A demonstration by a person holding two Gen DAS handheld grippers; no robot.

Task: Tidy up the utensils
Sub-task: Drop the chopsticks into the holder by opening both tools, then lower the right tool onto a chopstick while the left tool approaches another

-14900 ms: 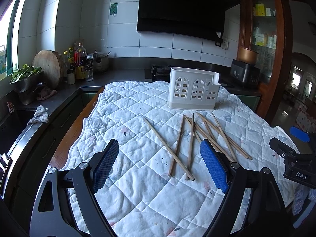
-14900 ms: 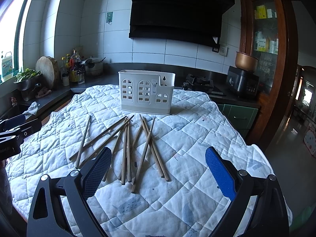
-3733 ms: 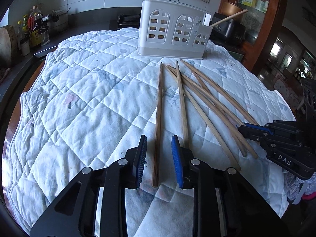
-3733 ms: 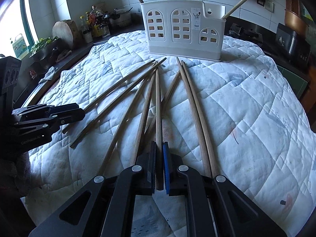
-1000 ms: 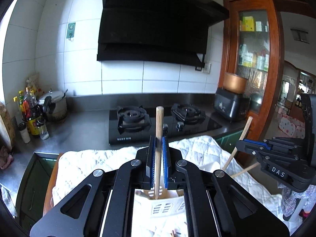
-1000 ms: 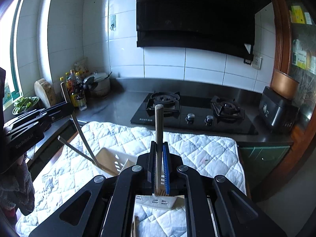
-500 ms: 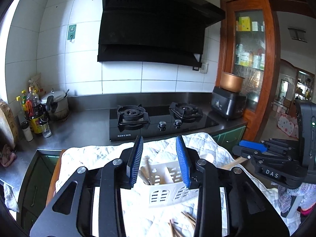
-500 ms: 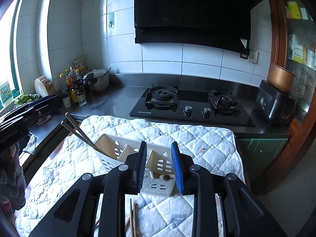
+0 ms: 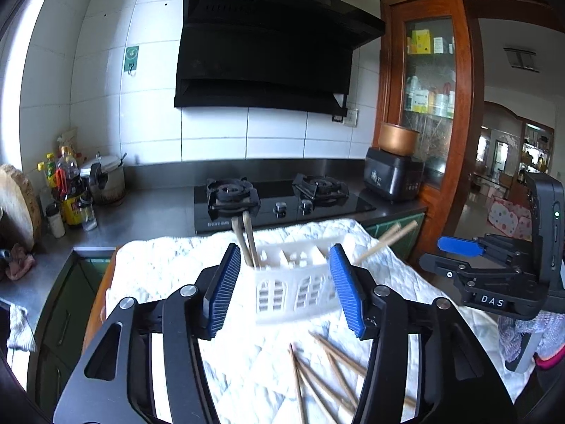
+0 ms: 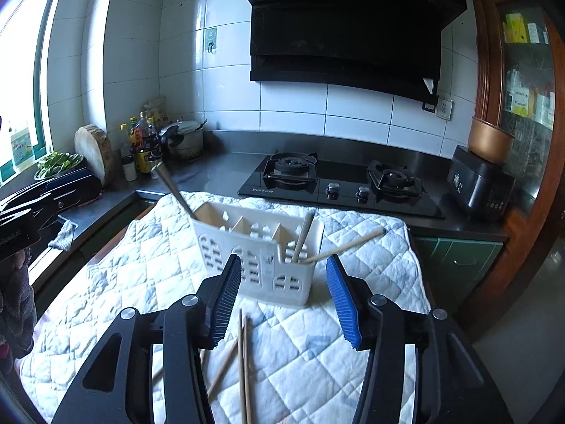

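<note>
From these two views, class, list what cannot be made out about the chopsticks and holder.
- Loose chopsticks: left wrist view, count unclear; frame edge and left claw cut them off.
- Holder: right wrist view, floor hidden by its walls.
- Left-end chopsticks: right wrist view, blurred.

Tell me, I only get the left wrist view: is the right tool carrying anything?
Observer: No. The right tool is open. Its jaws have just been opening, and nothing is between them.
Operator: The two chopsticks sticking out on the right, are they inside the holder?
Observer: Yes, both chopsticks stand in the holder's right end compartment. One leans far right.
Operator: Anything loose close to that tool?
Observer: Two loose chopsticks lie side by side on the quilt, just in front of it.
</note>
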